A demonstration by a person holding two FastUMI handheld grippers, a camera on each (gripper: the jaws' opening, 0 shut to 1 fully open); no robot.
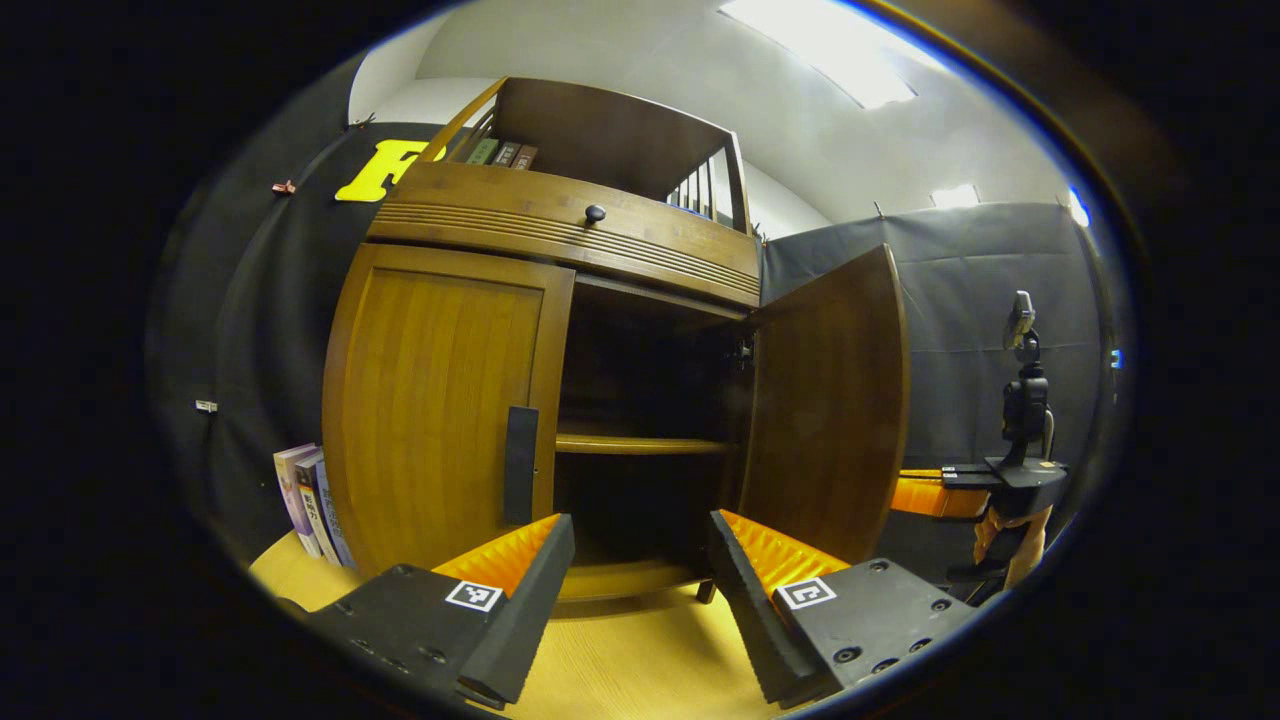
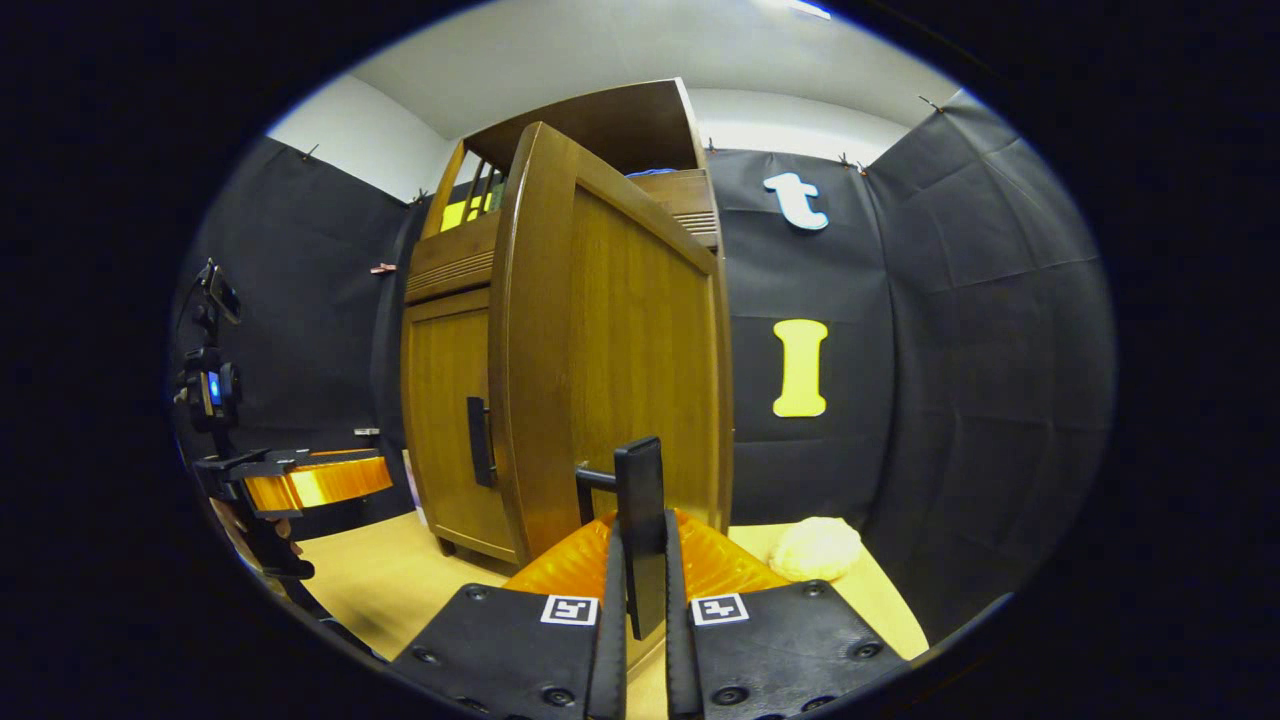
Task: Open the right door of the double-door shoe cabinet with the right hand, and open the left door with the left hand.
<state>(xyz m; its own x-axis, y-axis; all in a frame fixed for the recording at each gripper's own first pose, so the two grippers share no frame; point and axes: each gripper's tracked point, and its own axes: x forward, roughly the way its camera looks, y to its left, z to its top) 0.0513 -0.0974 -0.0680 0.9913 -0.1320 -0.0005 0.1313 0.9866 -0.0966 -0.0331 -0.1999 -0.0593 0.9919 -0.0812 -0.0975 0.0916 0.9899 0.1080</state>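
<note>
Lit from overhead by a ceiling light panel in the left gripper view, blown out to plain white, with a smaller glare patch further right. Strong fisheye bending throughout, most marked at the rims, with blue fringing along the edge. Deep shadow inside the open cabinet interior; little detail recoverable there. Soft sheen on the right door in the right gripper view. Evenly bright table top. Focus acceptable at centre, softer toward the margins.

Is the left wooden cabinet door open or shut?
Shut: the left wooden door sits flush in its frame, while the right wooden door is swung outward.
</note>
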